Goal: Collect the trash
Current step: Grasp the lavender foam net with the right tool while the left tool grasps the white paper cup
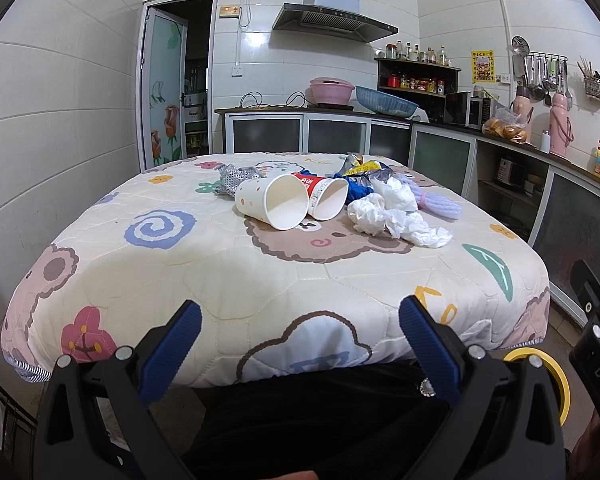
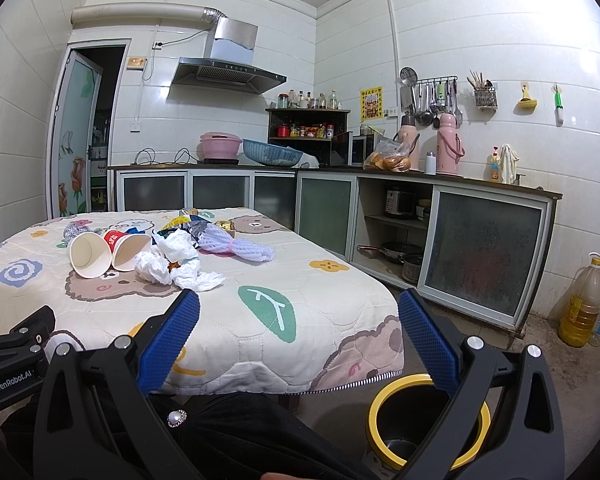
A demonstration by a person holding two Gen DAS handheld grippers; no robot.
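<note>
While both grippers, left gripper (image 1: 300, 336) and right gripper (image 2: 300, 332), hover with fingers apart and empty at the near tabletop (image 1: 228, 280) edge, the crumpled tissue (image 2: 176, 268) lies ahead-left of the right, nearer it; bin (image 2: 384, 400) below.

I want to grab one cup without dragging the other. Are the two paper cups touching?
Touching. In the left wrist view the dotted white cup and the red-printed cup lie side by side, rims pressed together with no gap.
</note>
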